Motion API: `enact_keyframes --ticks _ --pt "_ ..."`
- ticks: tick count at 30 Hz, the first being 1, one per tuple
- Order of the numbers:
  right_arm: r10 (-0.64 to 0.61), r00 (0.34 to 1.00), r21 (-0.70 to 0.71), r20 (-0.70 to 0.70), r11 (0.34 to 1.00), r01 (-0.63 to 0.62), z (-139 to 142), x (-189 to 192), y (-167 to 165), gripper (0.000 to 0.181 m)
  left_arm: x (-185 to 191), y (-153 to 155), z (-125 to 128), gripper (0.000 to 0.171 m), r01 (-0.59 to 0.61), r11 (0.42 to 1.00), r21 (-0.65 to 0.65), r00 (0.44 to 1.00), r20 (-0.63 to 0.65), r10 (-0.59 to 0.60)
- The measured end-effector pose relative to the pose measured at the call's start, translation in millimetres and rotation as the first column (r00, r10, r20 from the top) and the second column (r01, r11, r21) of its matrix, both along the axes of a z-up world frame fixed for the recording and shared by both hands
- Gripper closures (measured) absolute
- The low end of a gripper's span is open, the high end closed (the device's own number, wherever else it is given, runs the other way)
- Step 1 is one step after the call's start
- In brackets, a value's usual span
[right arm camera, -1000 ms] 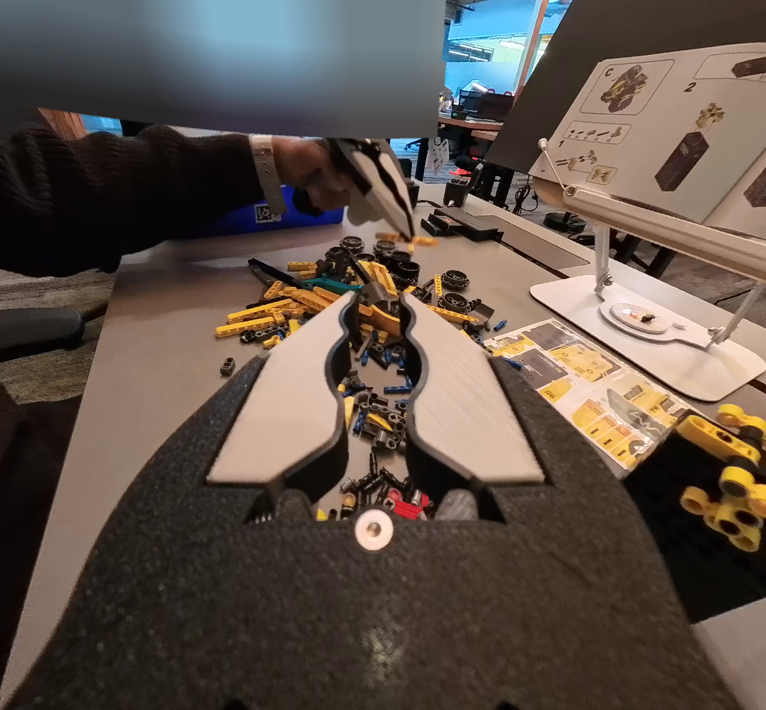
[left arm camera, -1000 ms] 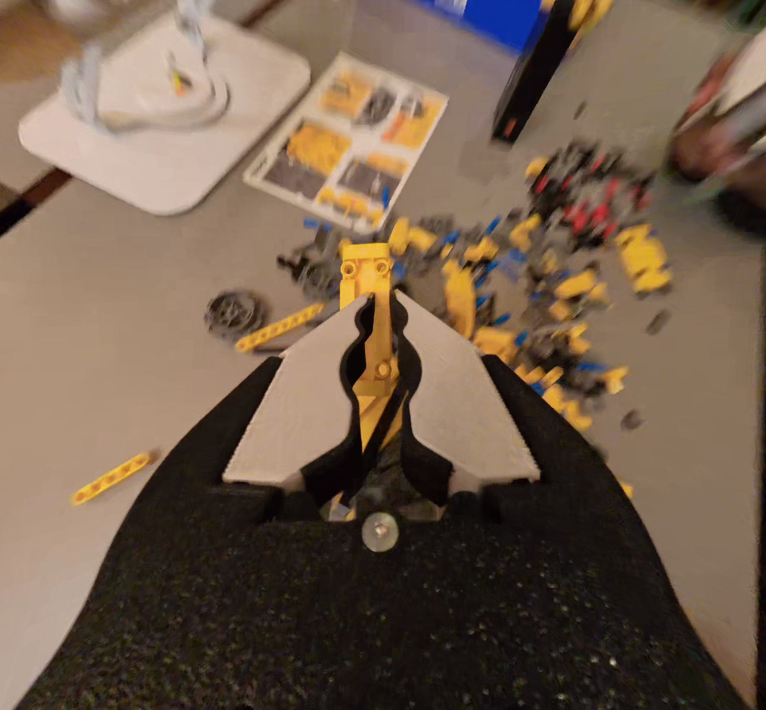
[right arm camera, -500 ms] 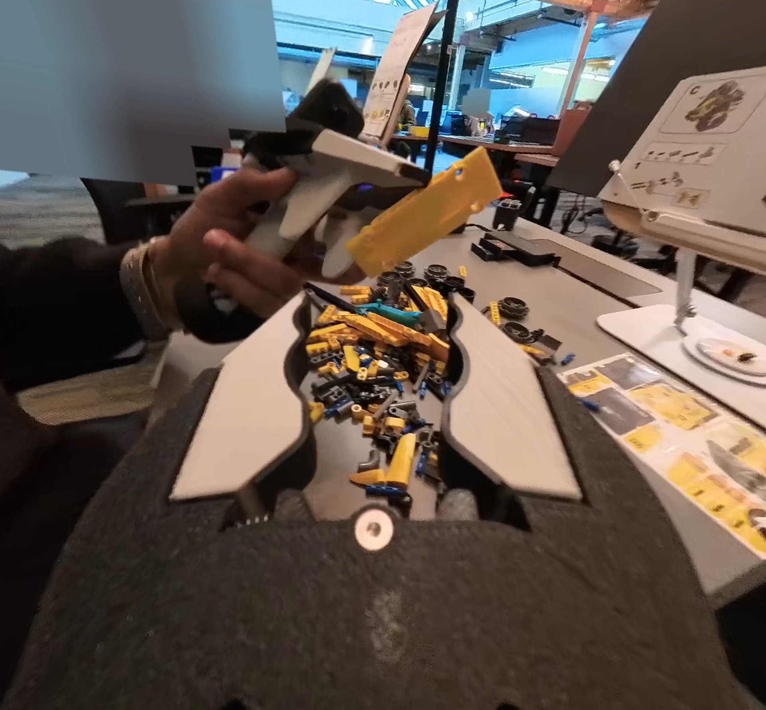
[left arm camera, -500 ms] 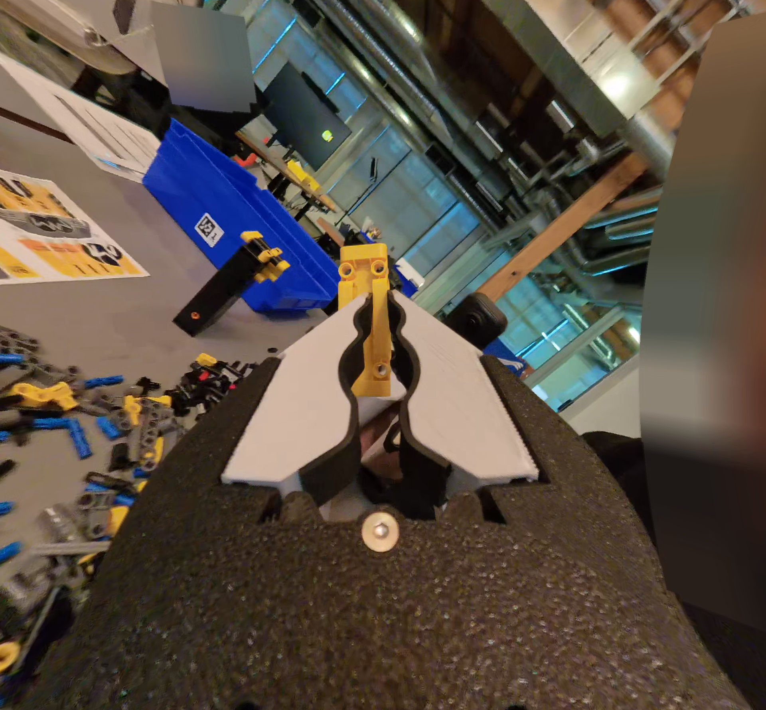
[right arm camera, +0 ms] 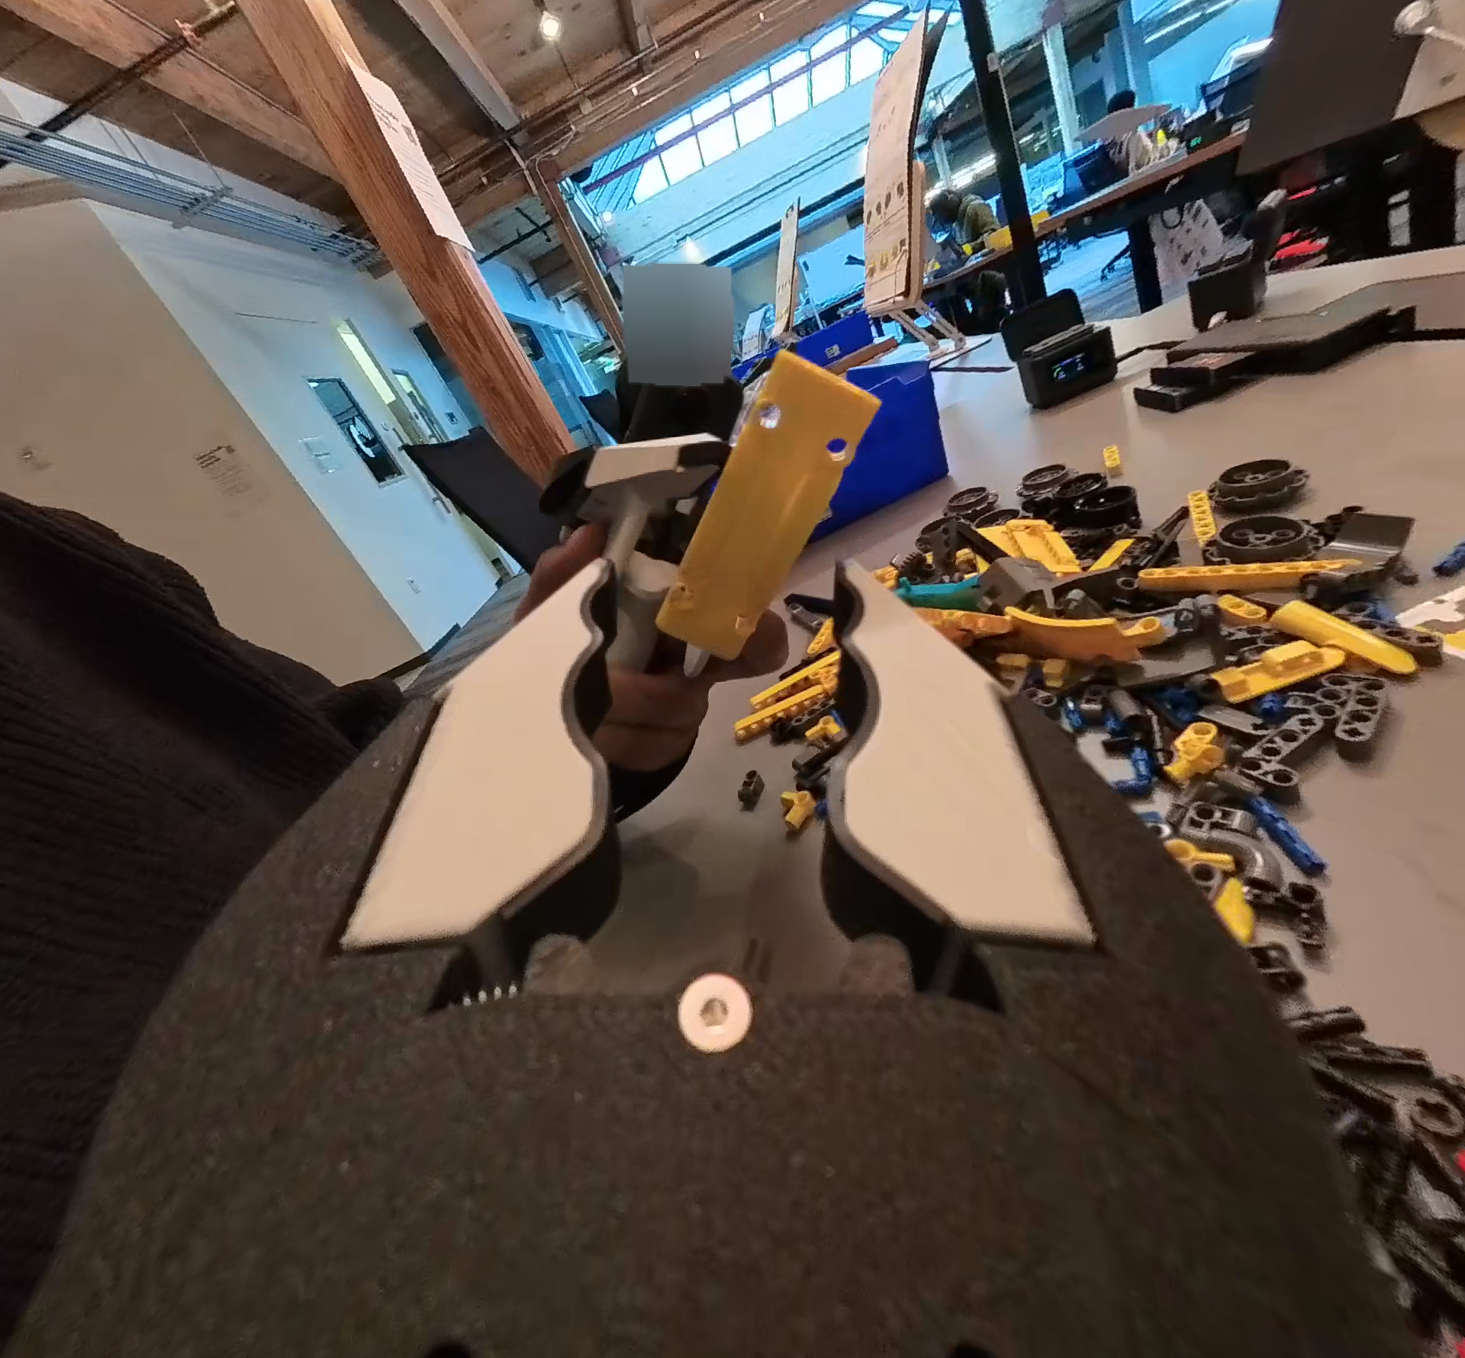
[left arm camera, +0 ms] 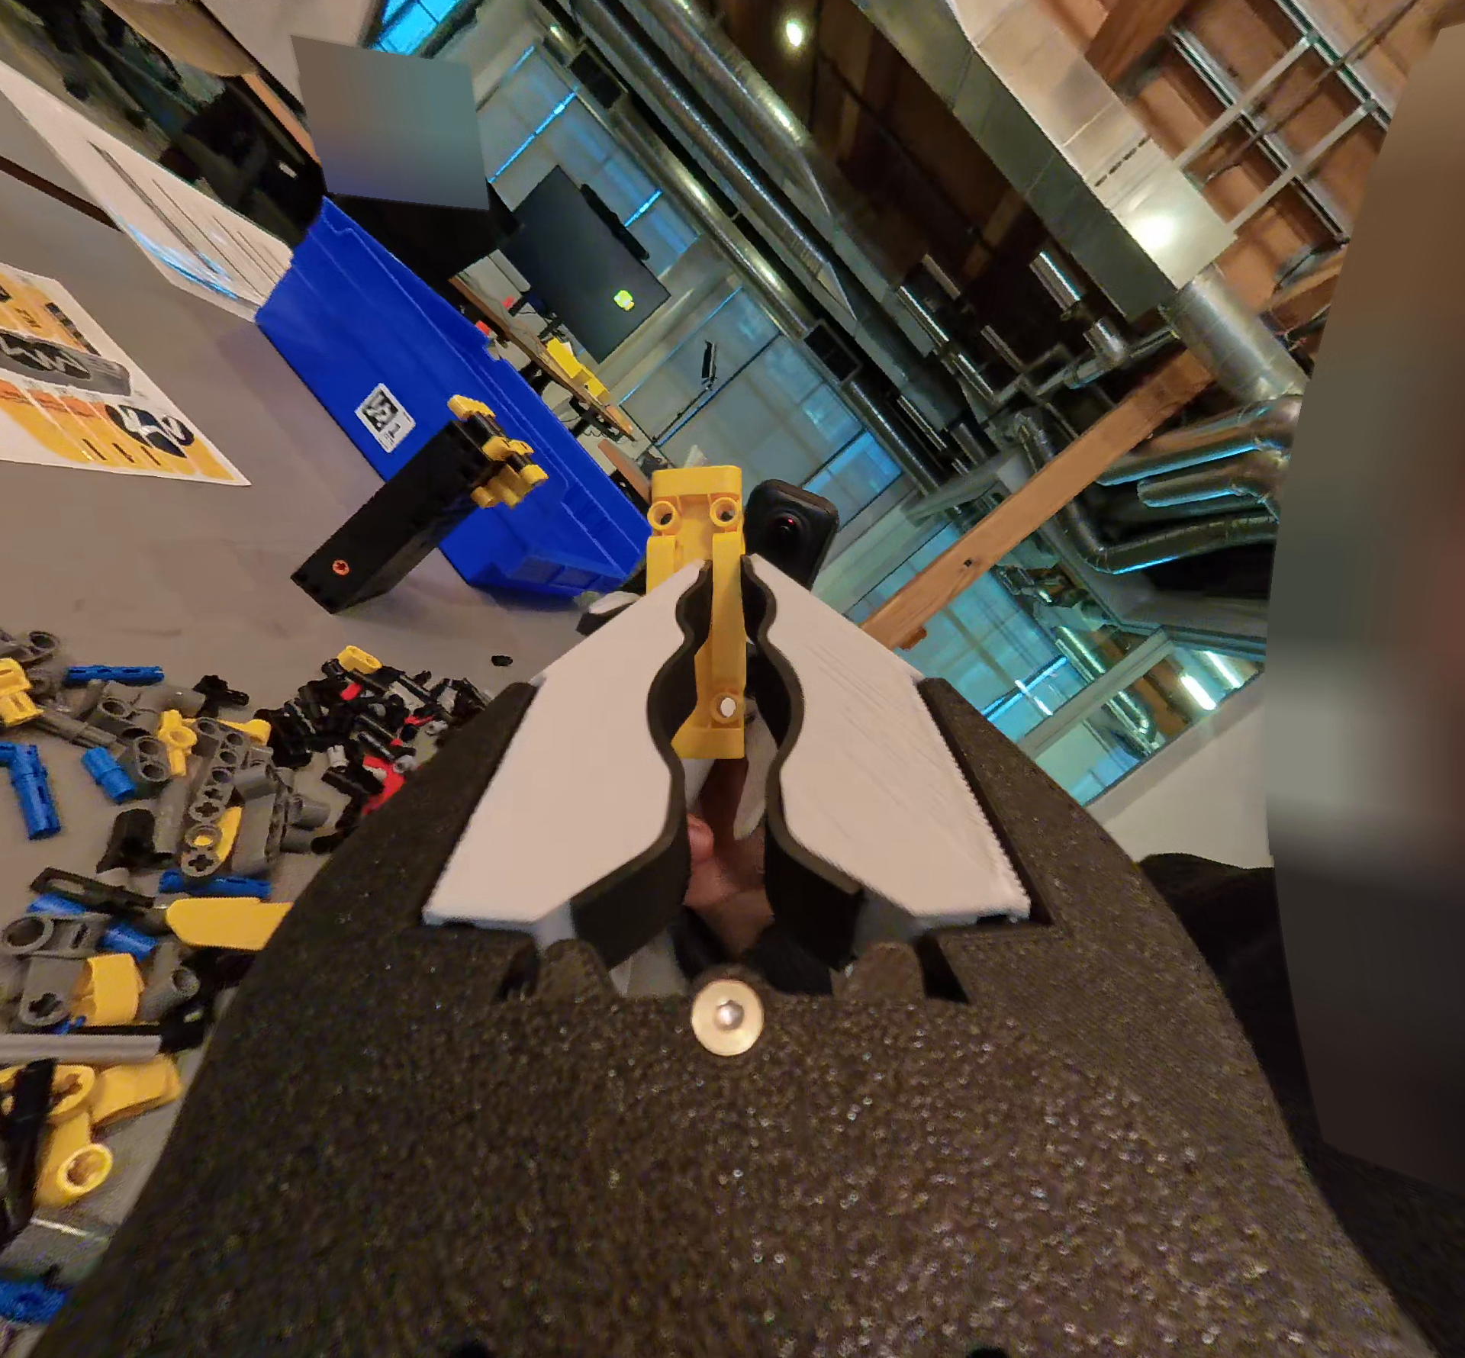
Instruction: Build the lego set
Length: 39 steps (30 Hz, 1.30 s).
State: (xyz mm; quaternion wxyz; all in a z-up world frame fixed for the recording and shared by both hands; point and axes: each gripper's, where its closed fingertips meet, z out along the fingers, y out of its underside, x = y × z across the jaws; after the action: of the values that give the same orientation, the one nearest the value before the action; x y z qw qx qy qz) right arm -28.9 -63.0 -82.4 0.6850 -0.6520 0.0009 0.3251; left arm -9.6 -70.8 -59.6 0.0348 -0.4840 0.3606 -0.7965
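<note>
A yellow panel (left arm camera: 717, 630) is pinched between the left gripper's (left arm camera: 723, 581) jaws, lifted off the table (left arm camera: 158, 575) and tilted upward. In the right wrist view it (right arm camera: 765, 519) stands just ahead of the right gripper (right arm camera: 721, 591), whose jaws gape wide and empty. A pile of parts (right arm camera: 1149, 646) lies on the table, with a blue bin (left arm camera: 444, 400) and a black block (left arm camera: 396, 519) nearby.

Loose building pieces (right arm camera: 1126, 654) on grey table (left arm camera: 158, 567), blue bin (left arm camera: 444, 400), black block (left arm camera: 396, 519), printed sheet (left arm camera: 71, 400)
</note>
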Motion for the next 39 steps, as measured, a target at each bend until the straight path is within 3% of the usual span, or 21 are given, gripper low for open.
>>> enact_keyframes --ticks 8,15,18,29,39 --pt "0.035 0.998 0.018 -0.057 0.999 -0.035 3 1 -4 0.149 -2 -8 -2 0.165 0.088 0.992 -0.087 0.996 -0.012 -0.089" --pt "0.062 0.994 0.037 -0.090 0.998 -0.059 7 2 -9 0.153 -4 -11 2 0.164 0.076 0.995 -0.061 0.997 0.006 -0.076" --pt "0.059 0.993 0.046 -0.099 0.997 -0.054 9 5 -12 0.153 -6 -5 5 0.148 0.066 0.994 -0.086 0.997 0.034 -0.063" --pt "0.078 0.987 0.066 -0.142 0.995 -0.069 12 8 -15 0.153 -7 -6 2 0.148 0.046 0.999 0.004 0.998 0.033 -0.046" --pt "0.105 0.971 0.098 -0.216 0.992 -0.086 17 13 -20 0.153 -7 -7 0 0.147 0.054 0.999 0.008 0.998 0.031 -0.054"
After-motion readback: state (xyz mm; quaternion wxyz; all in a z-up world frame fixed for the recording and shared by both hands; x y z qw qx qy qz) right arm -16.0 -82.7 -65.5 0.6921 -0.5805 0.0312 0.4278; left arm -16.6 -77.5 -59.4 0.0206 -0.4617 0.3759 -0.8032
